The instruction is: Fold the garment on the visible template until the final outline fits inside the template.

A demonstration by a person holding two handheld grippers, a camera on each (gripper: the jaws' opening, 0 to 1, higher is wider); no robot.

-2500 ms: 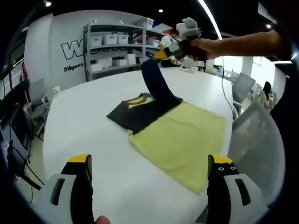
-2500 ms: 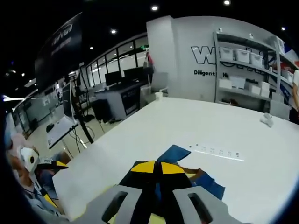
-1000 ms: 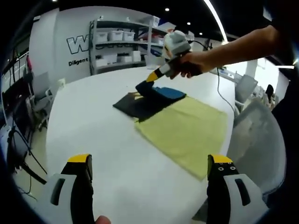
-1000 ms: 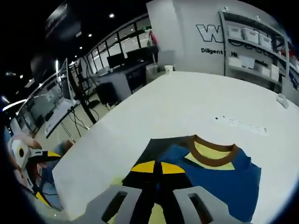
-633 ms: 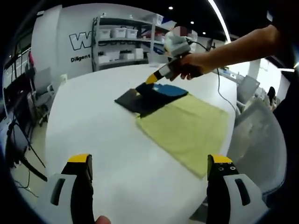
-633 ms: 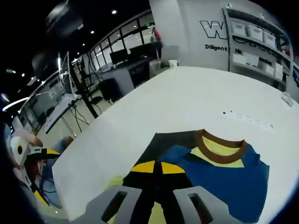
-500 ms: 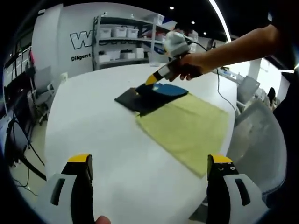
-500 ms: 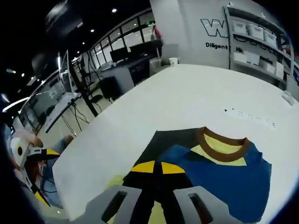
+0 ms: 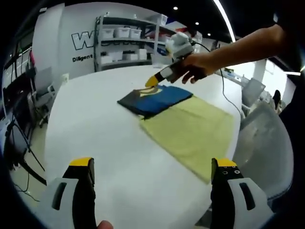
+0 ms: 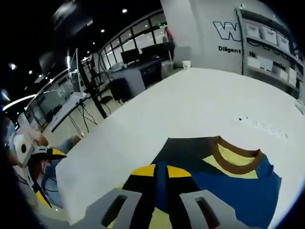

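Right hand-held gripper (image 9: 153, 80) pinching garment (image 9: 155, 99); shelving (image 9: 125, 45) behind table (image 9: 95, 138).

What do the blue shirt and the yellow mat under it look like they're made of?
The blue shirt looks like soft matte knit fabric, probably cotton jersey: it lies limp in flat folded layers, with a brown collar band. The yellow mat appears to be thin matte cloth or felt, lying flat on the white table without shine; its exact material is unclear.
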